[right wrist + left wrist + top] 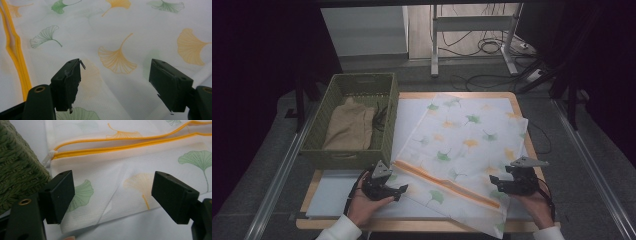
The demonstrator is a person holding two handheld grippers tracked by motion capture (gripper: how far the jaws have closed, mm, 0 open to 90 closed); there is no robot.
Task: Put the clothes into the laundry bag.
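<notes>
High view | left tongs (393,192) released wide | right tongs (501,184) released wide | over mesh bag (462,145)

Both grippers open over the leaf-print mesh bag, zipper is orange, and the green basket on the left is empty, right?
Not empty: the high view shows a tan cloth lying in the green basket. The rest holds: left gripper and right gripper open over the mesh bag, orange zipper.
</notes>
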